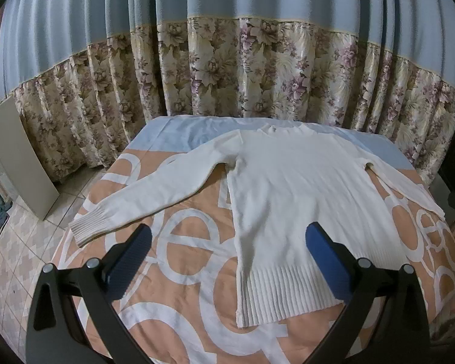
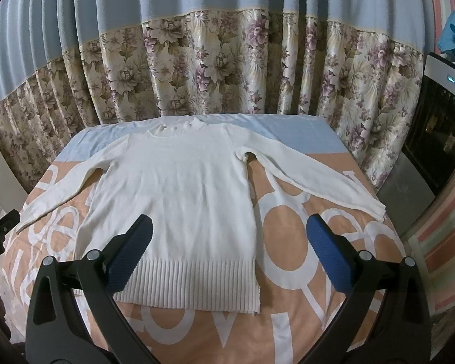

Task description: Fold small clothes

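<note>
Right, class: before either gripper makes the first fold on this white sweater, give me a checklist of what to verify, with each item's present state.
1. Sweater lies flat on the bedspread, front smooth: ok.
2. Both sleeves spread out to the sides, not tucked under: ok.
3. Left gripper open and holding nothing: ok.
4. Right gripper open and holding nothing: ok.
5. Ribbed hem straight and within reach near the grippers: ok.
6. Right sleeve cuff fully on the bed, not hanging off the edge: cannot tell.

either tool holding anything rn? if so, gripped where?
Nothing held. Left tool and right tool are both open above the white sweater, which lies flat on the bed cover.
</note>
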